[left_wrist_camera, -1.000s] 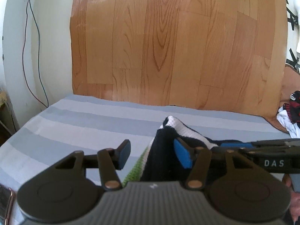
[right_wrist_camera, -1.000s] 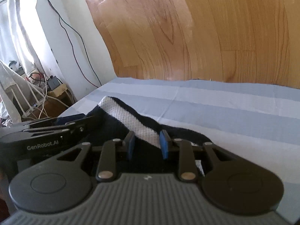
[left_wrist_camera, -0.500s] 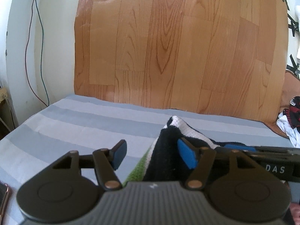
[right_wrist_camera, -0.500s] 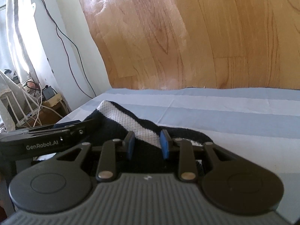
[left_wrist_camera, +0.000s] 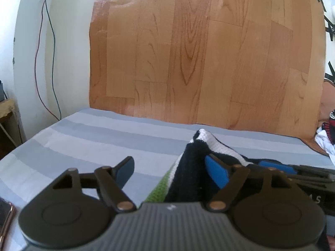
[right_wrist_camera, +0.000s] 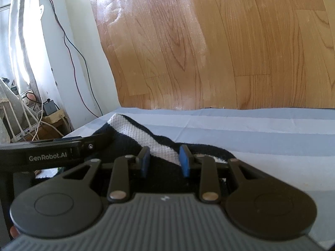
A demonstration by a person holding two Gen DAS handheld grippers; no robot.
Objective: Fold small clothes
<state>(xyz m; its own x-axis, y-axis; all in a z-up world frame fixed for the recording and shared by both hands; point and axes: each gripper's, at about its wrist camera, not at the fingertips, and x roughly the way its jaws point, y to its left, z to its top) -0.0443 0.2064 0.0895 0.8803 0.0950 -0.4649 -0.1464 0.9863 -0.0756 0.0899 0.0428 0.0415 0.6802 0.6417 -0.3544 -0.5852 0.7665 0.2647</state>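
A small knitted garment [left_wrist_camera: 189, 175], black with white and green bands, lies bunched on the blue-striped sheet [left_wrist_camera: 94, 138]. My left gripper [left_wrist_camera: 170, 170] is wide open, and the cloth stands against its right finger [left_wrist_camera: 215, 173]. In the right wrist view the garment [right_wrist_camera: 161, 146] runs between the fingers of my right gripper [right_wrist_camera: 164, 161], which is open with a moderate gap around the cloth. The left gripper's body [right_wrist_camera: 48, 156] shows at the left there.
A wood-grain panel [left_wrist_camera: 199, 52] stands behind the bed. Other clothes [left_wrist_camera: 327, 133] lie at the far right. A phone [left_wrist_camera: 6, 219] lies at the left edge. Cables and a drying rack [right_wrist_camera: 27, 117] are beyond the bed's left side.
My left gripper has opened a little wider and tilted upward. My right gripper's fingers have spread apart around the cloth. The garment has barely moved.
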